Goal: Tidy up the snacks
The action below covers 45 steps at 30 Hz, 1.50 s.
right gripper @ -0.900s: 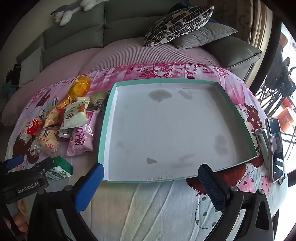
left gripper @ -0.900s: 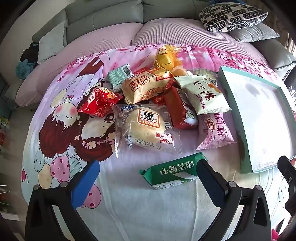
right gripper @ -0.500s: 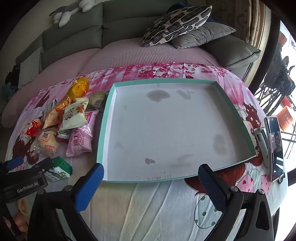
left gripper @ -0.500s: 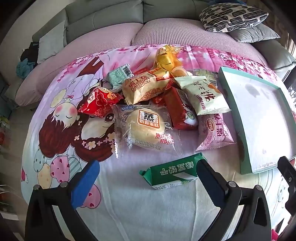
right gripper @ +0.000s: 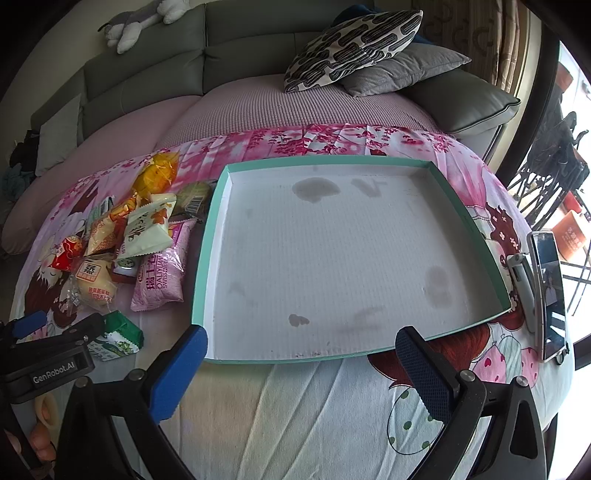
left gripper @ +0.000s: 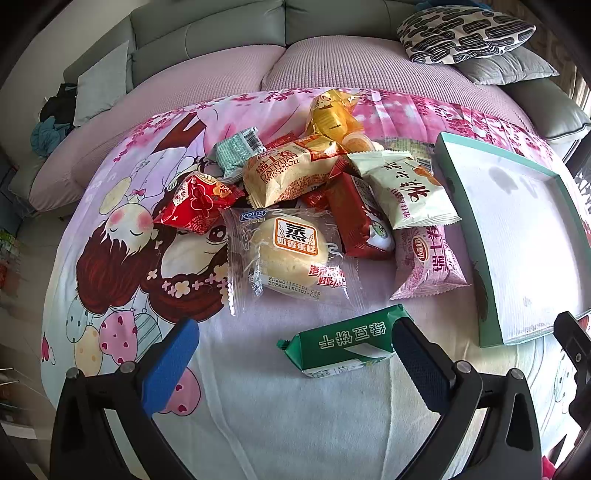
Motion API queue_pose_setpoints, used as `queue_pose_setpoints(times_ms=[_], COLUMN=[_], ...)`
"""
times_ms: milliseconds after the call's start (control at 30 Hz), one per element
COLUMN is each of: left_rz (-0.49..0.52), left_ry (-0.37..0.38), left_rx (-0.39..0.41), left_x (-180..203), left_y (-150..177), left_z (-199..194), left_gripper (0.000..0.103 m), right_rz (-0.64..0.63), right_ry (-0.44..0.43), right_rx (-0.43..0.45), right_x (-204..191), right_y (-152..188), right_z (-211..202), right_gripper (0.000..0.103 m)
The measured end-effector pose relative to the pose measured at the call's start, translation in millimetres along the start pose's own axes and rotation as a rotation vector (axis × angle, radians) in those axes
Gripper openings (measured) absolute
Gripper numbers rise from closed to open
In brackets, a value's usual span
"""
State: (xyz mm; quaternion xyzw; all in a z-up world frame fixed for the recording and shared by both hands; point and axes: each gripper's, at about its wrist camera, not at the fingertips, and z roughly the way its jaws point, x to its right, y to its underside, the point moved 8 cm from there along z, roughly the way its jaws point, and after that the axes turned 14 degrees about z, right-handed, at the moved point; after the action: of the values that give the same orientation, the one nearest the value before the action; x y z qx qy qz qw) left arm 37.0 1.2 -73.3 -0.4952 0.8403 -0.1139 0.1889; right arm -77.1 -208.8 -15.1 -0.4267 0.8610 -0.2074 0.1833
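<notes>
A pile of wrapped snacks lies on the cartoon-print cloth: a clear-wrapped cake (left gripper: 291,254), a red triangular packet (left gripper: 195,203), a tan Swiss roll pack (left gripper: 284,177), a cream rice-cracker bag (left gripper: 406,192), a pink pack (left gripper: 428,262) and a gold bag (left gripper: 328,114). A green biscuit pack (left gripper: 343,343) lies apart, nearest me. My left gripper (left gripper: 291,354) hovers open just before that pack, nothing between its fingers. A shallow teal-rimmed white tray (right gripper: 210,236) sits right of the pile with nothing in it. My right gripper (right gripper: 301,365) hangs open over the tray's near edge.
A phone (right gripper: 550,291) on a stand sits at the table's right edge. A grey sofa with a patterned cushion (right gripper: 351,48) and a pink cover runs behind the table. A plush toy (right gripper: 129,26) lies on the sofa back. Chairs stand at the far right.
Almost nothing differs: both views shift only slightly, both grippers stay open, and no snack has moved.
</notes>
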Motion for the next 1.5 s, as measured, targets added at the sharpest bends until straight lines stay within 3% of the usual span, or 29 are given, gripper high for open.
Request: queue_pose_setpoints(times_ms=[1500], left_rz=[-0.006], left_ry=[0.020], left_rx=[0.005], left_x=[2.1], left_y=[0.4], left_z=[0.4], left_gripper=[0.103], right_rz=[0.000], right_ry=[-0.001], right_rx=[-0.003], right_x=[-0.2], right_y=[0.2], right_z=[0.6], right_gripper=[0.103])
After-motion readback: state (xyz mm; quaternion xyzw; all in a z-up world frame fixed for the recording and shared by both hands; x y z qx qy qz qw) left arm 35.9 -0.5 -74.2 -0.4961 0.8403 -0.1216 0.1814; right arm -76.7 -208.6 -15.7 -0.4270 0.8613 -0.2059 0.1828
